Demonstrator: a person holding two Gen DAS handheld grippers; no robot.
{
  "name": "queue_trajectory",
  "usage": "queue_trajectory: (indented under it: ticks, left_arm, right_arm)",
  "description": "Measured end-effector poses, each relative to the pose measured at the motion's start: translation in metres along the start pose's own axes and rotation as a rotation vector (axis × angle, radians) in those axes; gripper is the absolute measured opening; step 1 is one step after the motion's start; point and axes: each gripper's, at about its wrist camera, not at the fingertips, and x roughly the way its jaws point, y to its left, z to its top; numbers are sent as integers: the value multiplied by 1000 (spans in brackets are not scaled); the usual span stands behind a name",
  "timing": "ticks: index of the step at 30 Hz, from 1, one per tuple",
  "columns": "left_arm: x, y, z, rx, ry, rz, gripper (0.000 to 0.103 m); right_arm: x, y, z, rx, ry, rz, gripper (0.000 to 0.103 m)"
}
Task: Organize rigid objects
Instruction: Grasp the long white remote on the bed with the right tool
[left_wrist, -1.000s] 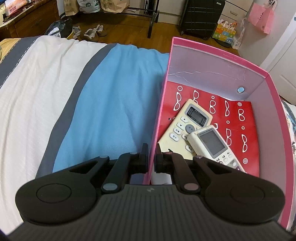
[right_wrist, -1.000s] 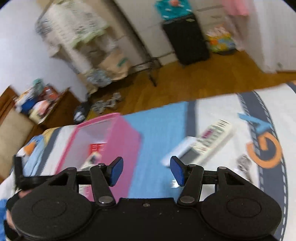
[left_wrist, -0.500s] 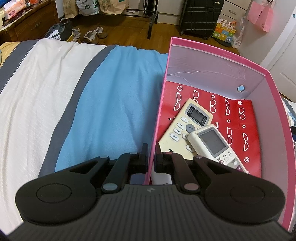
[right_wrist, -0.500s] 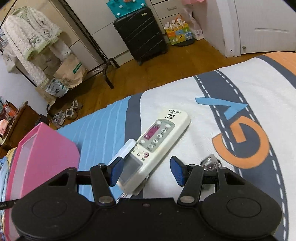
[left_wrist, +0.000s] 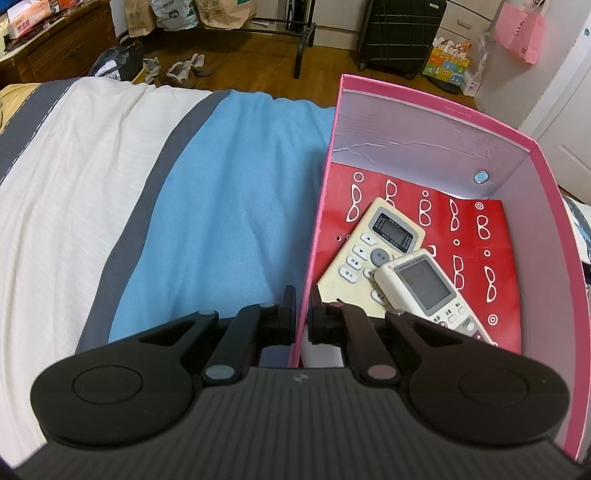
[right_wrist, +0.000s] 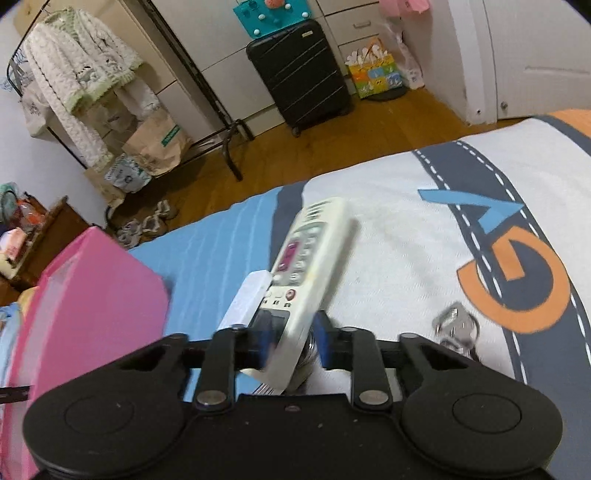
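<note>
Two remote controls, a cream one (left_wrist: 373, 254) and a white one (left_wrist: 428, 291) lying across it, already lay in the pink box (left_wrist: 436, 122), which stood on the bed (left_wrist: 236, 206). The left tool (left_wrist: 303, 314) was clamped narrow on the box's near wall, one finger outside and one inside, steadying it.

In the right wrist view the right tool (right_wrist: 291, 341) had just closed its jaws on a third remote (right_wrist: 310, 266), whose near end sat between the blue pads while its far end pointed toward 12 o'clock over the bedspread. The pink box showed at 9 o'clock from that remote. A small metal item (right_wrist: 456, 325), too blurred to name, lay on the bed at 3 o'clock of the tool.

By my judgement the job was well past halfway: the gripped remote remained to be carried to the box, and perhaps the metal item after it.
</note>
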Motion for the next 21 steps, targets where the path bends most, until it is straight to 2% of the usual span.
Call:
queue_trajectory:
  ticks: [3, 6, 8, 9, 11, 14, 16, 18, 21]
  left_arm:
    - [0, 0, 0, 0, 4, 2, 5]
    - [-2, 1, 0, -5, 5, -2, 5]
    - [-2, 1, 0, -3, 4, -2, 5]
    - [-1, 1, 0, -1, 4, 0, 5]
    - [-1, 1, 0, -1, 4, 1, 5]
    - [-1, 1, 0, -1, 4, 0, 5]
    - [-1, 1, 0, 1, 3, 0, 5]
    - [-1, 2, 0, -5, 1, -4, 5]
    - [-1, 2, -1, -5, -1, -6, 5]
  right_arm:
    - [-14, 1, -11, 2, 47, 22, 22]
    - [-24, 7, -16, -52, 102, -10, 22]
    - [-31, 12, -18, -106, 132, -40, 2]
    - [-34, 12, -19, -121, 138, -74, 2]
    - [-39, 13, -21, -148, 133, -110, 9]
    - [-37, 11, -19, -128, 88, -73, 12]
    - [-34, 15, -19, -134, 48, -55, 39]
    - [-27, 29, -21, -182, 30, -52, 45]
    - [-12, 47, -28, -253, 29, -69, 63]
